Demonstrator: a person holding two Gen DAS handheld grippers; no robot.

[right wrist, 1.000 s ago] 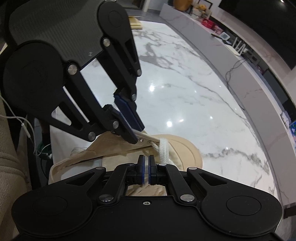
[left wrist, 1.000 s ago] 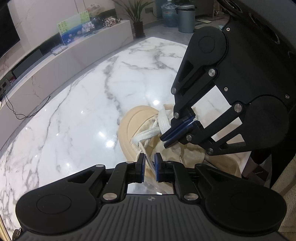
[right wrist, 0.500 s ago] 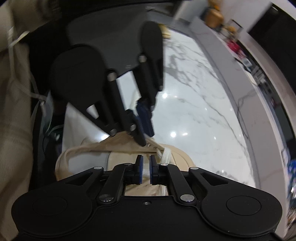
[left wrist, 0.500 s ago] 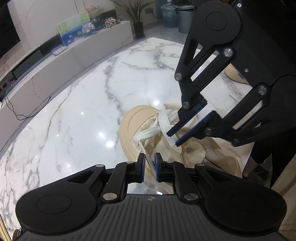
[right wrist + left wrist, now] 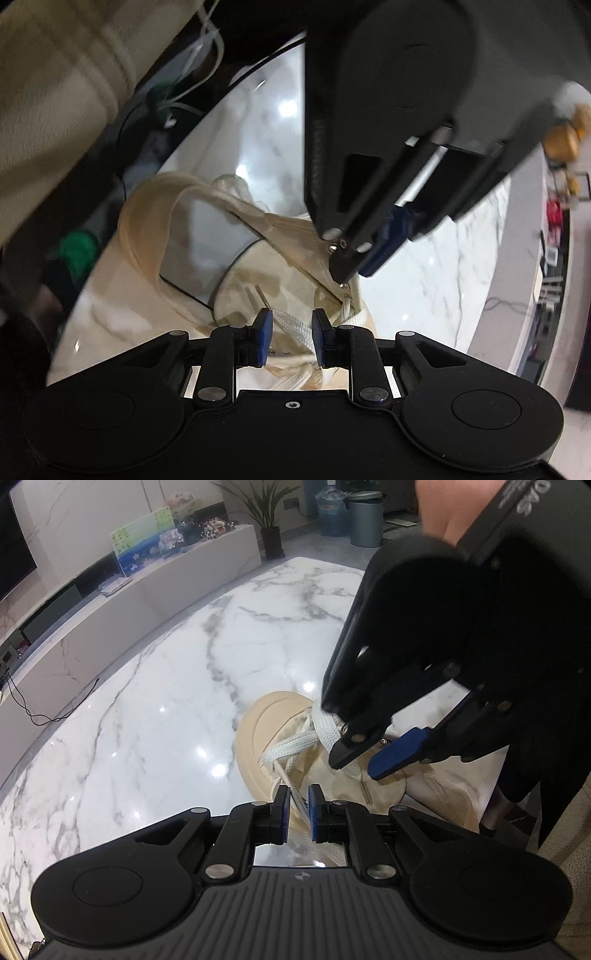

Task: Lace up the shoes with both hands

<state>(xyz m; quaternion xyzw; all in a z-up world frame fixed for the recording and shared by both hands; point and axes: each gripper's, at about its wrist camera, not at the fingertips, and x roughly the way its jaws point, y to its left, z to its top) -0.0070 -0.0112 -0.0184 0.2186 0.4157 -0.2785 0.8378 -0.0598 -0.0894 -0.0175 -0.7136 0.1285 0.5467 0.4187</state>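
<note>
A beige canvas shoe with a white flat lace lies on the marble table, toe pointing away. My left gripper is shut on the shoe's eyelet flap at the shoe's near left side. In the right wrist view the same gripper pinches the flap and pulls it taut. My right gripper is open, its pads either side of a lace strand without touching it. In the left wrist view it hovers open over the tongue.
The white marble table stretches left and ahead. A low white cabinet with pictures runs along the far left. A bin and a plant stand beyond. A person's beige sleeve and cables show at the table's edge.
My right gripper let go of the lace, opened, and swung up and over the shoe. My left gripper stayed shut on the eyelet flap in the same place.
</note>
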